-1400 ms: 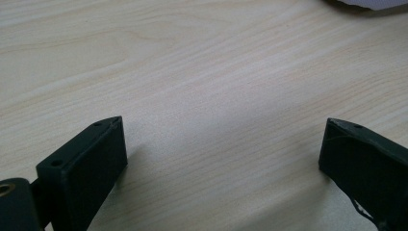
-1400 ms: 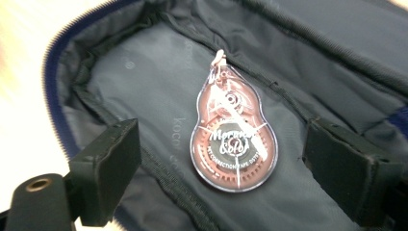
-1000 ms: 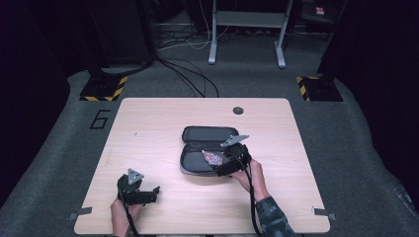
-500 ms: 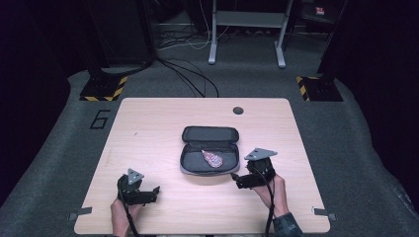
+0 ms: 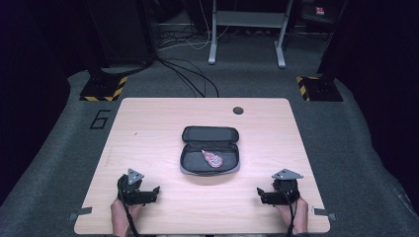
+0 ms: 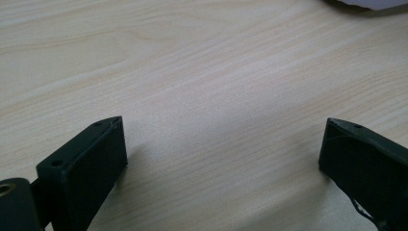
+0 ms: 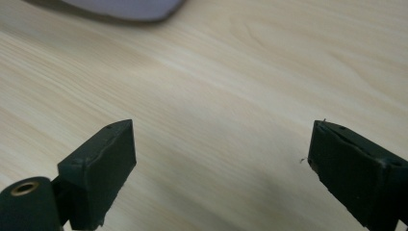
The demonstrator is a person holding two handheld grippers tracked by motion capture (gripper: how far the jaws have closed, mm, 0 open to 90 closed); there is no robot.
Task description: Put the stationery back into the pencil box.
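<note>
- left tool [image 5: 154,190]: on counter [image 5: 148,128] near edge, jaws wide, nothing held
- case [image 5: 210,157]: mid-counter, lid flipped open; small reddish patterned item [image 5: 213,158] inside lower half
- right tool [image 5: 261,192]: near edge, jaws wide, nothing held, well apart from case

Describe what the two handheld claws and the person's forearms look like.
Both the left claw and the right claw are black, each topped by a grey three-cornered plate. A dark cable trails back from each along the forearm. Close up, the fingers are blocky black pads with slanted tips and small screw holes. The forearms look bare, with no sleeves showing.
</note>
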